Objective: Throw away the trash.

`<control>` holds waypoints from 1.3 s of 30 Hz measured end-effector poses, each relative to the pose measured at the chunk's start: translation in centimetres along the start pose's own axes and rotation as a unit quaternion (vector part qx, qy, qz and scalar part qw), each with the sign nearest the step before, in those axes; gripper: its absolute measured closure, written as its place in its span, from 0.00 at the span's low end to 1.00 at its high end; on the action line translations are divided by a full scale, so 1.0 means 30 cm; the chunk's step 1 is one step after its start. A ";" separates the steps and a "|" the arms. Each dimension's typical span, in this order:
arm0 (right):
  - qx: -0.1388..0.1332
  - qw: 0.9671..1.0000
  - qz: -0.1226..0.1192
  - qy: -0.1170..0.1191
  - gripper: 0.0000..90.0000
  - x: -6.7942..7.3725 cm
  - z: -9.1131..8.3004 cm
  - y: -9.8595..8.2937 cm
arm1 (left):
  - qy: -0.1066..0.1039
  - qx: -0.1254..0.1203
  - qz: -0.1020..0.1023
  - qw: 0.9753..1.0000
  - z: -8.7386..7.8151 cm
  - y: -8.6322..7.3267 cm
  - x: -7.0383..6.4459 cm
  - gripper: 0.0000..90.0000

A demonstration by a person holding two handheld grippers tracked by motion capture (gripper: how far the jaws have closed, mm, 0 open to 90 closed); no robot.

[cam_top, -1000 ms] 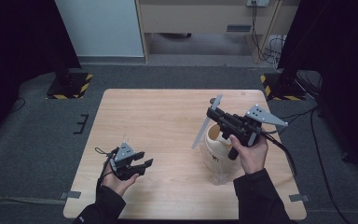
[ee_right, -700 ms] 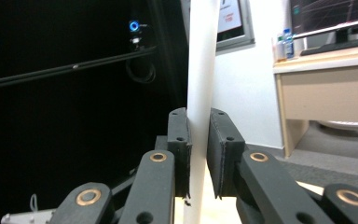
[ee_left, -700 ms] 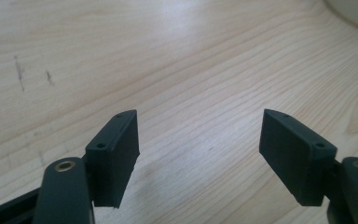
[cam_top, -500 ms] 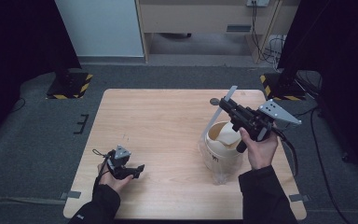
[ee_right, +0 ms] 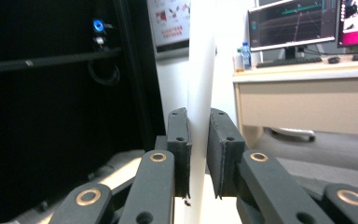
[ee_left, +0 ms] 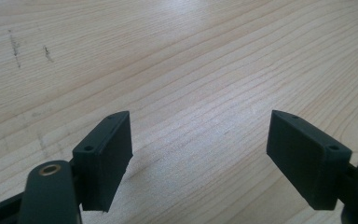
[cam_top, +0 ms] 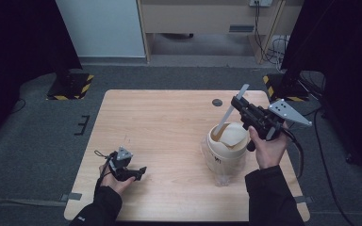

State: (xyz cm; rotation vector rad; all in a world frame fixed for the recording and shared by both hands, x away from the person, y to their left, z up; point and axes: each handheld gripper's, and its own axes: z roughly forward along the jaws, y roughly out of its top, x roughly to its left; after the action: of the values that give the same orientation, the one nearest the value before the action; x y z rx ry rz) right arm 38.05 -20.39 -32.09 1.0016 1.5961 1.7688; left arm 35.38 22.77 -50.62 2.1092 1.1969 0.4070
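Near the front left of the table (cam_top: 169,122), the left gripper (cam_top: 139,172) rests low in the person's left hand (cam_top: 115,176), its jaws spread wide with bare wood between them. Further back on the right, a cream jug (cam_top: 226,148) with a paper lining stands on the table, and the right gripper (cam_top: 235,101), held up in the right hand (cam_top: 266,148), hangs just behind and above its rim. That gripper's jaws are clamped on a thin white strip (ee_right: 200,93), which slants down from the jaws into the jug's mouth

White strip (ee_right: 200,93), cream, perhaps beige, container (cam_top: 226,141)
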 end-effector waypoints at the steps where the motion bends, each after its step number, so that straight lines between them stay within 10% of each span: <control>1: 0.005 1.000 -0.004 -0.003 0.89 0.000 0.004 -0.009 | 0.000 0.000 0.000 1.000 0.000 0.000 0.000 0.24; 19: 0.081 0.996 -0.031 -0.007 0.83 0.024 0.056 -0.120 | -0.003 0.002 -0.001 1.000 0.001 -0.001 -0.002 0.24; 25: 0.061 0.998 -0.019 -0.011 0.65 0.013 0.034 -0.101 | -0.002 0.002 -0.005 1.000 -0.004 -0.004 0.004 0.24; 32: 0.026 0.998 -0.012 -0.064 0.35 -0.072 -0.035 -0.068 | 0.000 -0.001 -0.011 1.000 -0.009 -0.006 0.012 0.24; 39: 0.058 0.990 0.004 -0.130 0.22 -0.197 -0.094 -0.159 | 0.004 -0.003 -0.018 1.000 -0.012 -0.010 0.033 0.22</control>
State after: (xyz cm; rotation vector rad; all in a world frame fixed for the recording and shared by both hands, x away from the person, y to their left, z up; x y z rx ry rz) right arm 38.72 -26.09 -37.82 1.2394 1.5424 1.4932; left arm 35.52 23.86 -50.63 2.0791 1.2345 0.4017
